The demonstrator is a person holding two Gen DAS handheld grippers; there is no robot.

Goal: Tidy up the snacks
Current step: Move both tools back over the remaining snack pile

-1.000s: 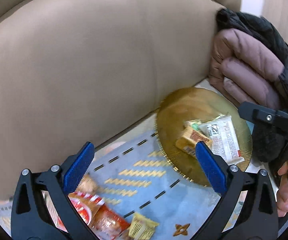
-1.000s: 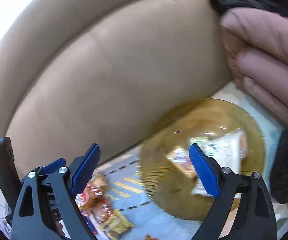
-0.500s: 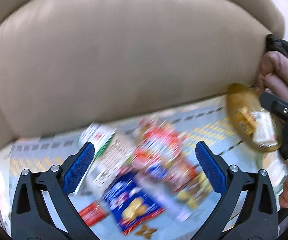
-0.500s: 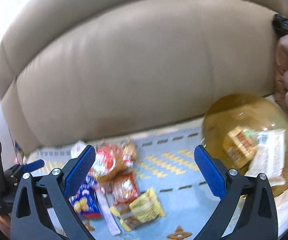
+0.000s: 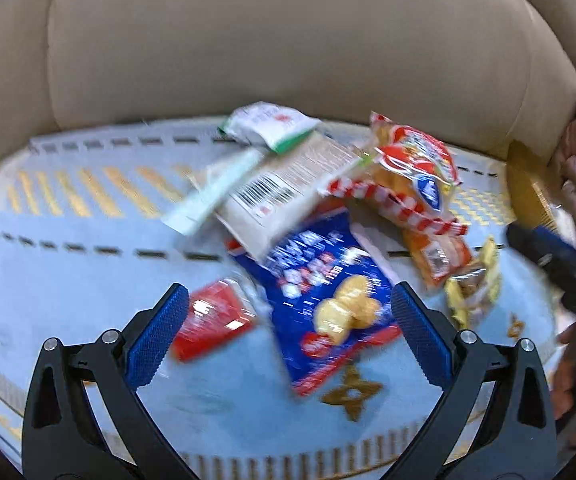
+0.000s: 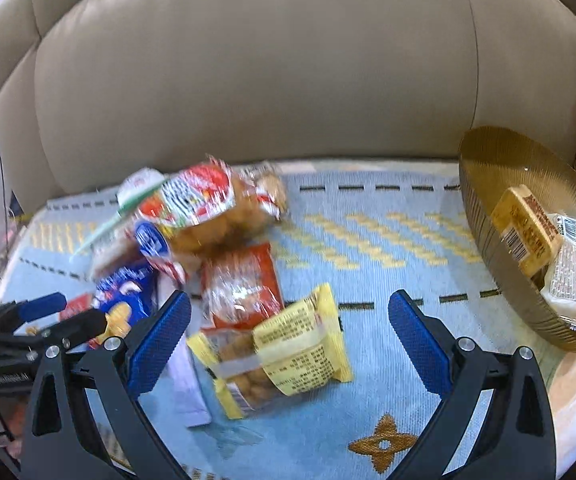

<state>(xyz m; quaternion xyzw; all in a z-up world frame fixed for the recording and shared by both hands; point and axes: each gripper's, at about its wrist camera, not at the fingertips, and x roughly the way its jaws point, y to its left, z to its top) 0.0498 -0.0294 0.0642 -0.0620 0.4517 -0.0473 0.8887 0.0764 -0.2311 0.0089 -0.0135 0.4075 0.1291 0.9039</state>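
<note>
The snack packets lie heaped on a blue patterned mat on the sofa; both hand-held grippers, left and right, hang released and empty above them; the yellow peanut packet looks light, crinkly and slippery, best pinched by its flat sealed edge; the gold bowl already holds two packets.

**Open cloth beside the snack heap**

Bare blue cloth lies between the snack pile and the gold bowl. The beige sofa back walls off the pile's far side; overlapping packets crowd its middle.
</note>
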